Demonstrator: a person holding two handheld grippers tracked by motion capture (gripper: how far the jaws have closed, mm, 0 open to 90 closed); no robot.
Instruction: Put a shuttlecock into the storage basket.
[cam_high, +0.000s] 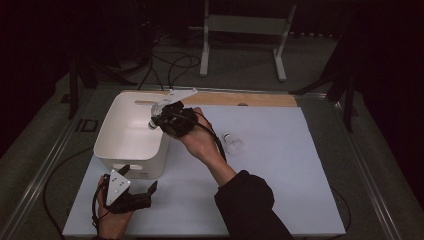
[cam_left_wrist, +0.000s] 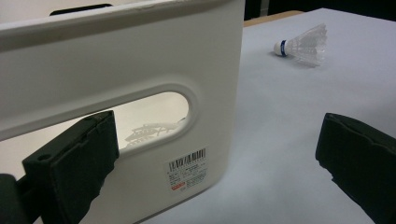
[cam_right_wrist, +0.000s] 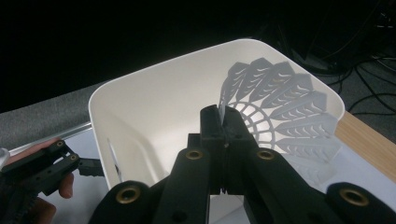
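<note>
Shuttlecock held over the white bin, a second one waiting on the bench.

At the left, the left gripper (cam_high: 134, 186) is seen resting on the bench (cam_high: 280, 200) with its jaws spread wide and nothing between them, just beside the white bin (cam_high: 107, 137); the bin could be nudged if that hand is shifted. Further right, the right gripper (cam_high: 156, 120) is clamped on the thin skirt of a shuttlecock (cam_right_wrist: 280, 112) above the bin's opening; a release made too near the rim could let it bounce out. At the far right, the spare shuttlecock (cam_high: 233, 143) lies on the bench and could be swept aside by the sleeve.
</note>
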